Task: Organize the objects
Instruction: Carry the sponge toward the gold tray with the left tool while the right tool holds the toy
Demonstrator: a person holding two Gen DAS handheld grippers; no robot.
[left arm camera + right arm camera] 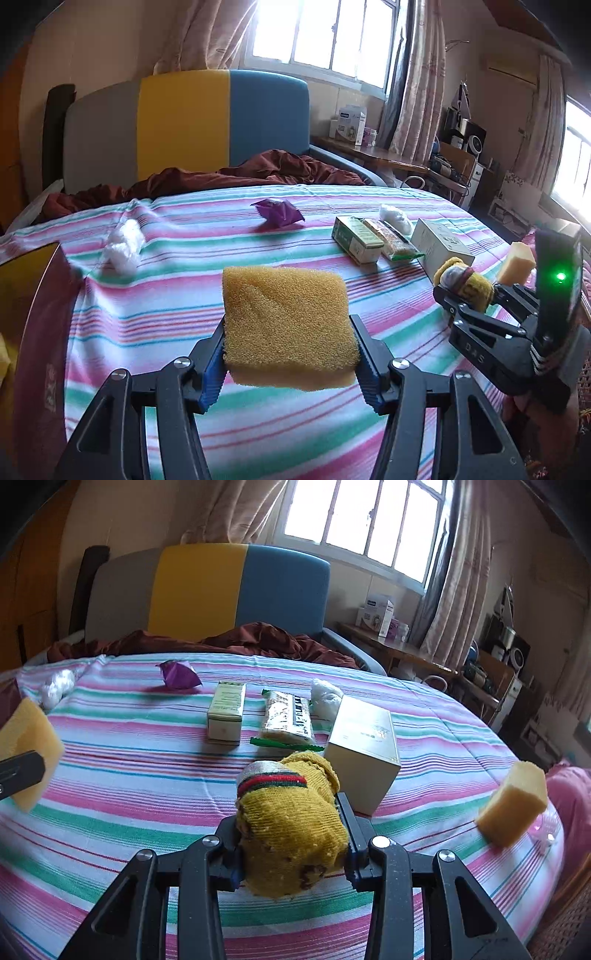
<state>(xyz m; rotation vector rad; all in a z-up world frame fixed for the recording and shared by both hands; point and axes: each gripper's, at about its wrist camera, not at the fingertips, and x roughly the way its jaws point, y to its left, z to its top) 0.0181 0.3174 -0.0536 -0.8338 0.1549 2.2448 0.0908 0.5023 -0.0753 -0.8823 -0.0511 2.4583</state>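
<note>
My left gripper (288, 332) is shut on a flat yellow sponge (284, 317), held above the striped bedspread (184, 314). The same sponge (29, 738) shows at the left edge of the right wrist view. My right gripper (288, 819) is shut on a rolled yellow sock (291, 827) with a red and green band. In the left wrist view that gripper (469, 291) hovers at the right with the sock (465, 280). A second yellow sponge block (513, 805) sits near the bed's right edge.
On the bed lie a purple wrapper (179, 675), a white wad (123, 245), a green-white carton (225, 712), a snack packet (288, 720), another white wad (325, 698) and a large cream box (364, 746). A maroon box (33, 314) stands left; a maroon blanket (258, 170) lies at the headboard.
</note>
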